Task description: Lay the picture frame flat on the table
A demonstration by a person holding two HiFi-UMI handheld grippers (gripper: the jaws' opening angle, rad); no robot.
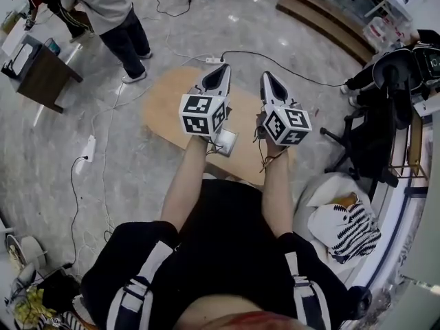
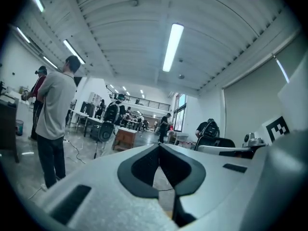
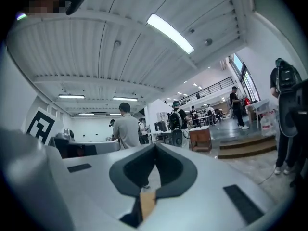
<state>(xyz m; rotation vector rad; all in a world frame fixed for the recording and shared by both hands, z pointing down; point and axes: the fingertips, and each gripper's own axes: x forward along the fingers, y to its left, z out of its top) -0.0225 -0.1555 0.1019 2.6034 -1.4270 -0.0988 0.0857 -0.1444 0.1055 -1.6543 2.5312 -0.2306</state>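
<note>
Left gripper [image 1: 221,71], right gripper [image 1: 269,78]: jaws pressed together, empty, raised over table [image 1: 161,105], aimed at room (ceiling fills both gripper views). Frame not seen anywhere. Risk: blind reach, shut tips could knock frame over hard; jaws must open first

Two grippers [image 1: 223,70] [image 1: 267,75], one wooden table [image 1: 165,105], one black chair [image 1: 375,133].
</note>
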